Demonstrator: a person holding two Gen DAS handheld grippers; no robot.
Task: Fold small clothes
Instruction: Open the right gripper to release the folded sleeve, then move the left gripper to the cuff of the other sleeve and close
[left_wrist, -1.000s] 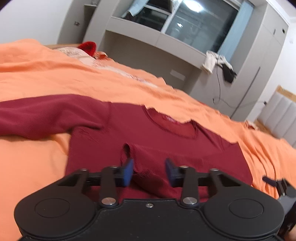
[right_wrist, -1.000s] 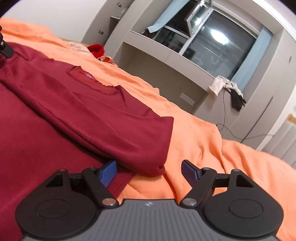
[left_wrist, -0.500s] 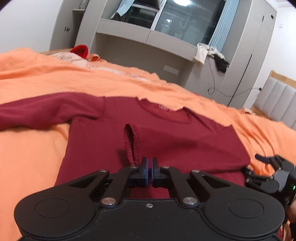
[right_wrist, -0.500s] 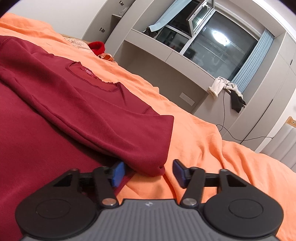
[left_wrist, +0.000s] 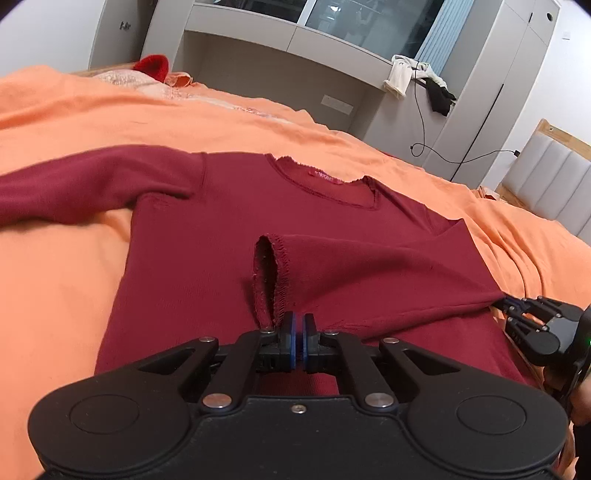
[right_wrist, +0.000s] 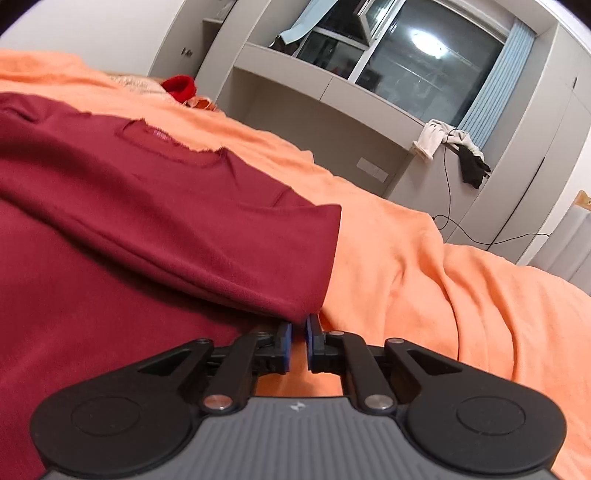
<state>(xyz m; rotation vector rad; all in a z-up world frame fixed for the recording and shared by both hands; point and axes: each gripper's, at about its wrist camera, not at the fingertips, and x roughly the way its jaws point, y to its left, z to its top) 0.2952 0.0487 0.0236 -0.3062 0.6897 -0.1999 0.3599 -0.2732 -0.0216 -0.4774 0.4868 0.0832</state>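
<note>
- Left-wrist view shows your left gripper (left_wrist: 297, 325) with its blue pads pressed together on the cuff (left_wrist: 271, 280) of the sleeve that lies folded across the chest of the dark red top (left_wrist: 207, 236), which is spread flat on the orange bedspread (left_wrist: 66, 266).
- Your right gripper (left_wrist: 511, 308) appears at that view's right edge, pinching the corner where the folded sleeve meets the body's side — cloth is drawn taut toward it.
- Right-wrist view confirms it: the right gripper (right_wrist: 297, 334) has its jaws nearly together on the folded sleeve edge (right_wrist: 295, 314) of the top (right_wrist: 110, 221), bedspread (right_wrist: 424, 288) just beside.
- The other sleeve (left_wrist: 74, 184) lies stretched out to the left, not yet folded.
- Judged step: you are setting the first sleeve fold, holding it at both ends.
- Next move likely calls for both ends carried together, evenly, so the sleeve lands straight across the body — then let go and reach for the outstretched sleeve.
- Keep the tension light; I'd guess a hard pull would drag the body out of square.
</note>
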